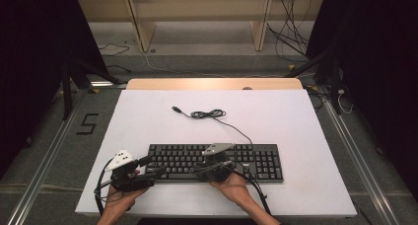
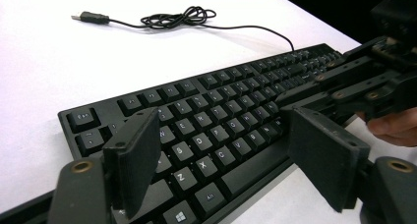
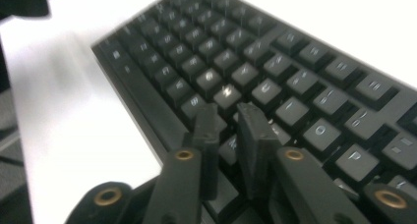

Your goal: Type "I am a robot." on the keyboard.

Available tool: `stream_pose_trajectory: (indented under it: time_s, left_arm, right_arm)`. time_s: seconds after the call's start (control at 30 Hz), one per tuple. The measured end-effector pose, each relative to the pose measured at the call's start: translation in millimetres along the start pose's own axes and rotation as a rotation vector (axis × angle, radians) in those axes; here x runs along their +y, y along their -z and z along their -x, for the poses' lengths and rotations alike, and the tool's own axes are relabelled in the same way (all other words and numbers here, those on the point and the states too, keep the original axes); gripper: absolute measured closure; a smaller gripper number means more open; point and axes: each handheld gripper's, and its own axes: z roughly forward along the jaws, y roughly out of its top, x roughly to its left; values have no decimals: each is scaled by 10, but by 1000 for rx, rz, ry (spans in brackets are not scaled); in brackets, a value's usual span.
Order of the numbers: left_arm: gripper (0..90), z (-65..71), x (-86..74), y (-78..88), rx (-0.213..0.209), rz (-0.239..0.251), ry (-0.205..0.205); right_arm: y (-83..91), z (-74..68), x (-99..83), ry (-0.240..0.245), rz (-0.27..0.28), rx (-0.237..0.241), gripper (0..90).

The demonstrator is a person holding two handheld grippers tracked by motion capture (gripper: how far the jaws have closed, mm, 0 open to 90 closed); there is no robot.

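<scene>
Lying across the white table (image 1: 148, 116), the keyboard (image 1: 256, 158) is sitting under both grippers: left gripper (image 2: 221, 150) spread wide, right gripper (image 3: 228, 135) narrowly parted, gripping nothing; its coiled cable (image 1: 208, 114) is trailing behind.

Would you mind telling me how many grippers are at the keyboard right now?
2. The left gripper is at the keyboard's left end, jaws wide apart; the right gripper is over the middle keys, jaws nearly together.

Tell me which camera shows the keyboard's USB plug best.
The left gripper view: the USB plug lies sharp on the white table, beyond the keyboard. The high view shows it small; the right gripper view looks at blurred keys.
</scene>
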Motion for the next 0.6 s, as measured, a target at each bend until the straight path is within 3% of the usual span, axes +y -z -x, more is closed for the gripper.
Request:
stream_pose_trajectory:
  time_s: [0.07, 0.13, 0.33, 0.6]
  left_arm:
    - [278, -4, 1, 4, 3, 2, -1]
    - [278, -4, 4, 12, 6, 7, -3]
    - [278, -14, 3, 18, 18, 14, 2]
    - [277, -51, 5, 31, 27, 20, 11]
  right_arm:
    - [23, 4, 6, -5, 14, 6, 762]
    - [96, 23, 25, -23, 55, 24, 652]
    - [180, 16, 34, -30, 81, 52, 483]
    - [217, -62, 35, -8, 86, 80, 436]
